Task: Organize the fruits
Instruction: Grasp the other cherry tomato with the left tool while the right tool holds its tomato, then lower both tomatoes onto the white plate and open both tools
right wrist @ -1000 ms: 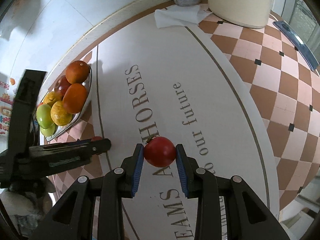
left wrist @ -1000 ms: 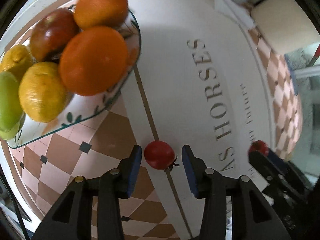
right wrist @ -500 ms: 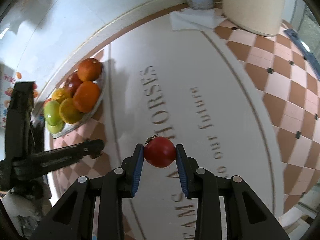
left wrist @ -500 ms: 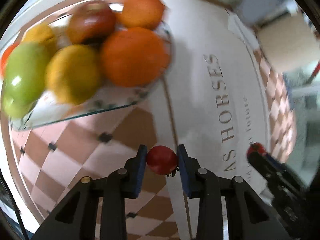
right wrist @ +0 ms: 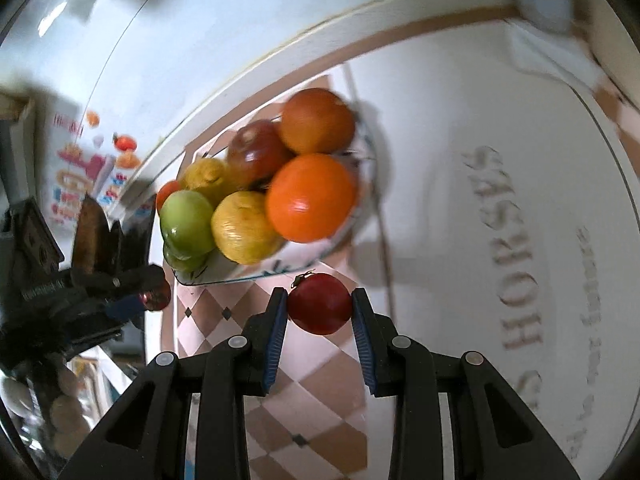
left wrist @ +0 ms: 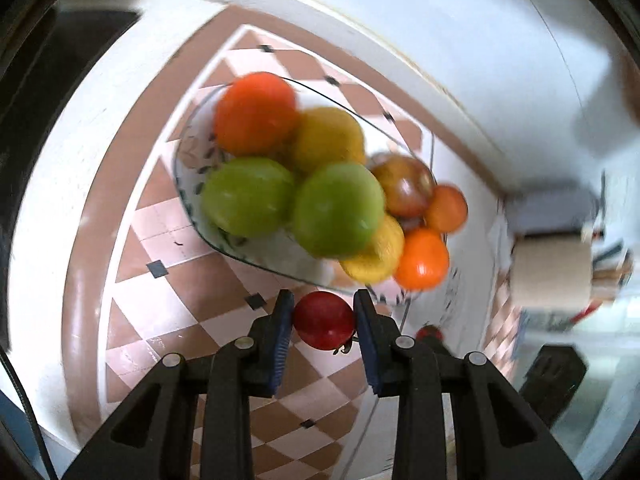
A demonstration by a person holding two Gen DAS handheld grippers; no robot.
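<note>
— What are you holding?
— Your left gripper squeezes a small tomato; your right gripper squeezes a red tomato.
— Where?
— Both are just beside the full fruit bowl's near rim; the checkered tablecloth underneath is bare.

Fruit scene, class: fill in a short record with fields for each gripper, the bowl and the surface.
left gripper: shut on a small red tomato
right gripper: shut on another red tomato
bowl: glass, piled with oranges, lemons, green apples and a red apple
tomatoes vs bowl: both held just outside the rim, not yet inside
surface: tablecloth, checked border, printed lettering
</note>
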